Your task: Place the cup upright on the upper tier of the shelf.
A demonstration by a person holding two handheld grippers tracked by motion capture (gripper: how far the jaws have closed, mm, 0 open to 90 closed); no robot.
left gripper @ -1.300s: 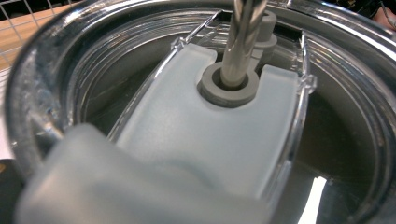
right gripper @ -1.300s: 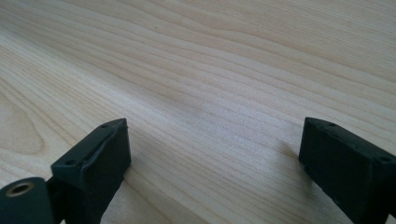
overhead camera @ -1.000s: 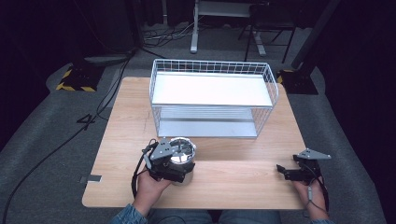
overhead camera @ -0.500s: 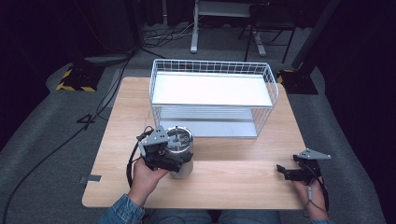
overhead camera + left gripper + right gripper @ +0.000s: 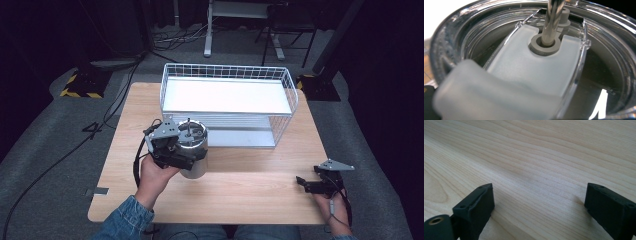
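Left tongs (image 5: 186, 150) grip the steel tumbler (image 5: 194, 149) at its side, upright near the worktop's (image 5: 250, 190) left front before the wire basket (image 5: 227, 105), long axis vertical, lid (image 5: 541, 72) and straw (image 5: 552, 20) pointing up. Right tongs (image 5: 306, 184) rest spread wide, empty, on the worktop.

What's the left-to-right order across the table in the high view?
left gripper → metal cup → wire rack, set farther back → right gripper near the table's right edge.

Black tools (image 5: 172, 150) (grey plates on top), denim sleeve (image 5: 125, 222).
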